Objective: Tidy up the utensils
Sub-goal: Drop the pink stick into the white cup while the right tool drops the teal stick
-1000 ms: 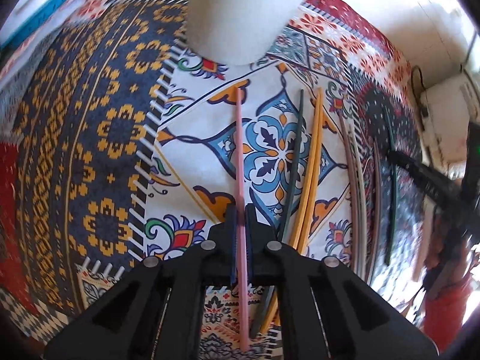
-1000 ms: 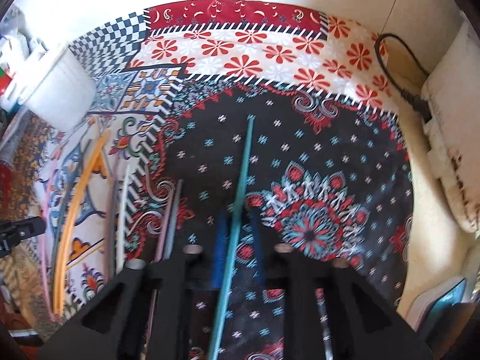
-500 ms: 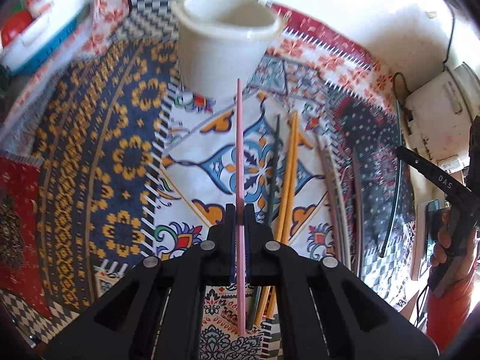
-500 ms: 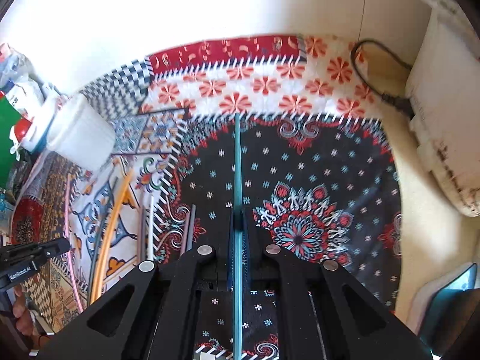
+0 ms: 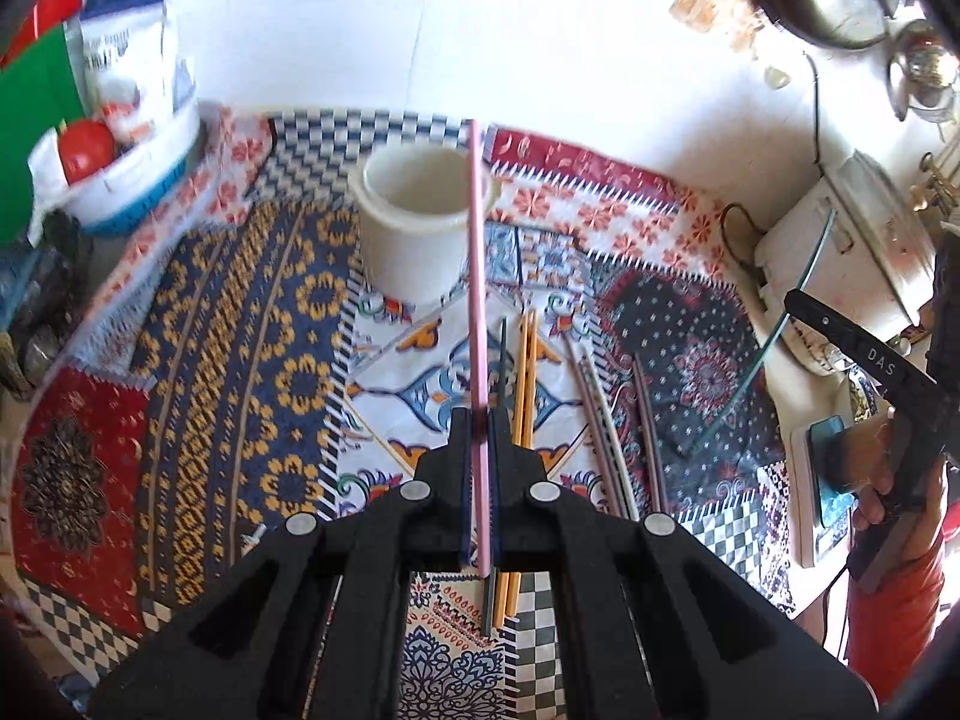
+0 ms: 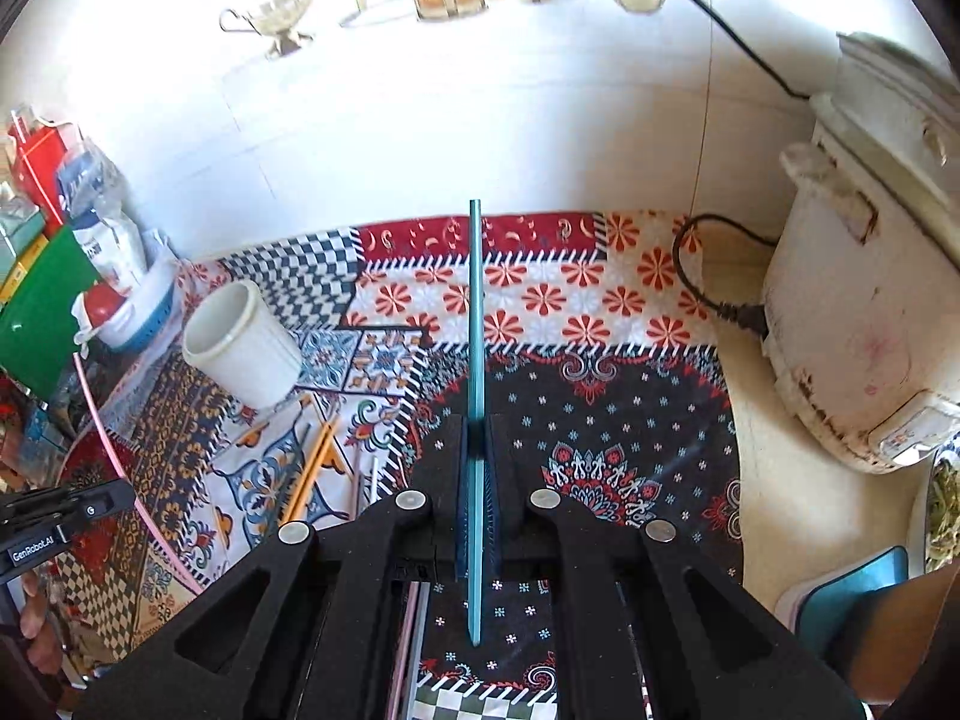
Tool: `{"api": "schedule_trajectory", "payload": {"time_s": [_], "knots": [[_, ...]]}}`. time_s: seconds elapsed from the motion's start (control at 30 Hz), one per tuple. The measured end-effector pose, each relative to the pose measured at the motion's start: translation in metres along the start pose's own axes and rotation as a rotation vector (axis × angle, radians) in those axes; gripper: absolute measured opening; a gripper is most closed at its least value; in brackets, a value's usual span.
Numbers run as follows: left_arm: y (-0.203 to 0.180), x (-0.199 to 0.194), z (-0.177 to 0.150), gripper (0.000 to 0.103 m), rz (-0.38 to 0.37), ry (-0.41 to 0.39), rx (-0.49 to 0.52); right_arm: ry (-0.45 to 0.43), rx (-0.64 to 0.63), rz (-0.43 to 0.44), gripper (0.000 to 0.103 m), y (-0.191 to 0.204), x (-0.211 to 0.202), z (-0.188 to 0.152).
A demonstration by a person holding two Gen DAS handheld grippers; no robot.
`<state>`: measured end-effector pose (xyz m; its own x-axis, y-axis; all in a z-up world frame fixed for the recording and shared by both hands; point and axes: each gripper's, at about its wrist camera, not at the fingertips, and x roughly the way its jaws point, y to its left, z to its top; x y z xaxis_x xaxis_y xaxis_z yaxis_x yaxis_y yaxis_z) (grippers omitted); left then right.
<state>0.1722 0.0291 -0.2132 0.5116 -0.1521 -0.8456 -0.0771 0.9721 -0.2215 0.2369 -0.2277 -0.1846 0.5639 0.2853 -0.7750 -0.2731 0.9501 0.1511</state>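
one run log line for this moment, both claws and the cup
left claw: shut on pink chopstick | right claw: shut on teal chopstick | white cup: upright, empty | loose chopsticks: on cloth

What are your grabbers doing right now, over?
Left gripper jaws shut on pink chopstick, lifted. Right gripper jaws shut on teal chopstick, lifted. White cup upright, nothing in it. More chopsticks on cloth; path open.

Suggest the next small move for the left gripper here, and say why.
Probably carry the pink chopstick forward over the white cup and tip it in. The left gripper is shut on the stick, lifted off the patterned cloth, and the cup stands upright and open just ahead.
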Motion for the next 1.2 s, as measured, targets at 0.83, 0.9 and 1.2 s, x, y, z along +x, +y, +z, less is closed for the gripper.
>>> {"api": "schedule_trajectory", "payload": {"time_s": [0.83,0.9,1.2], "knots": [[0.007,-0.078,0.086,0.003,0.035,-0.353,0.005,-0.273,-0.143,0.187,0.005,0.083,-0.056,0.087],[0.012,-0.078,0.093,0.003,0.042,-0.367,-0.004,-0.281,-0.158,0.208,0.005,0.094,-0.055,0.092],[0.022,-0.069,0.124,0.003,0.057,-0.397,-0.002,-0.266,-0.236,0.29,0.005,0.142,-0.03,0.111]]}}
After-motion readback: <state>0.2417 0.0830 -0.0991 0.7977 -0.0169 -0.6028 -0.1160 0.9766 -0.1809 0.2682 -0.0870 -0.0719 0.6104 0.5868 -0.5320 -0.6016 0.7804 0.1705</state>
